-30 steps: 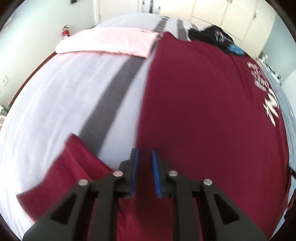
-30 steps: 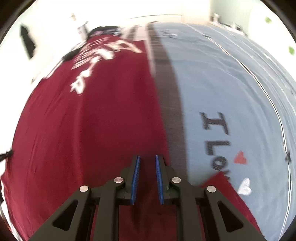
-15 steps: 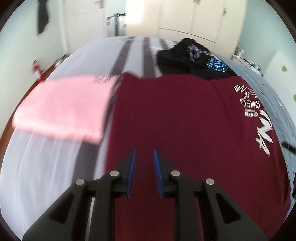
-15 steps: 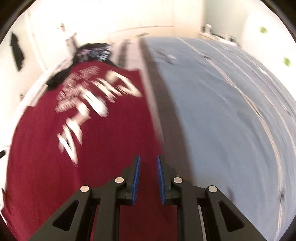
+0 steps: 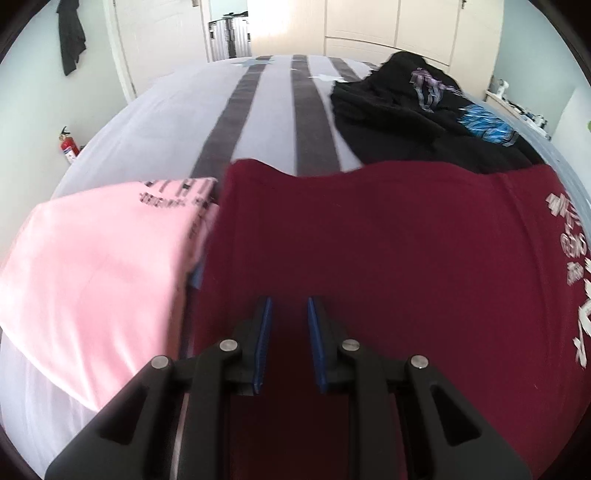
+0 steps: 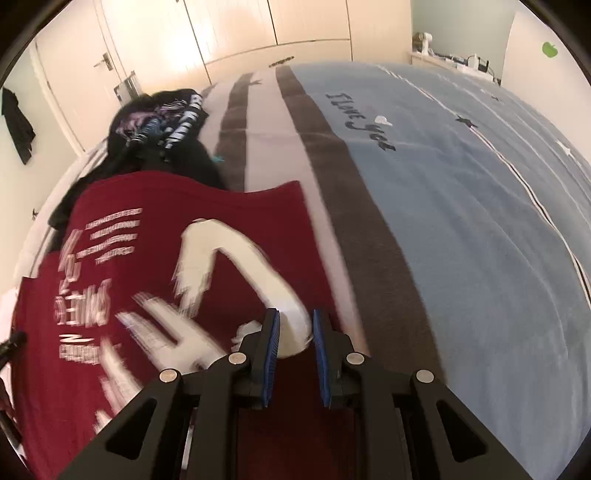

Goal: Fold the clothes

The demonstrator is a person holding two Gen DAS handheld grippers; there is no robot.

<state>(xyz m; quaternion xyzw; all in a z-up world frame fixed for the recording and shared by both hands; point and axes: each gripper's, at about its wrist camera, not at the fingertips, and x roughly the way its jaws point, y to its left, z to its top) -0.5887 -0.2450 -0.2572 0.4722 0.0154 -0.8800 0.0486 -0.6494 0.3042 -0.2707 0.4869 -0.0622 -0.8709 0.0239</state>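
Bedroom with pale wardrobe doors behind a wide bed in white, grey stripes and blue. Spread across the bed's middle, a maroon T-shirt, its white print facing up. At the bed's left side, touching the maroon edge, a folded pink shirt; toward the bed's far end, a heap of black clothes partly under the maroon far edge. Left tongs narrow, maroon cloth between the blue pads, apparently pinched. Right tongs likewise narrow, cloth and a patch of print between the pads, near the shirt's right edge by the bed's dark grey stripe. Compared with a second ago: both tongs now far closer to the bed's far end, the pink shirt risen from distant background to right alongside, the loose sleeve gone from view. Probably the near hem being carried over the body toward the far edge, so the lengthwise fold roughly halfway done. Left to do: laying the hem down square, releasing, smoothing.
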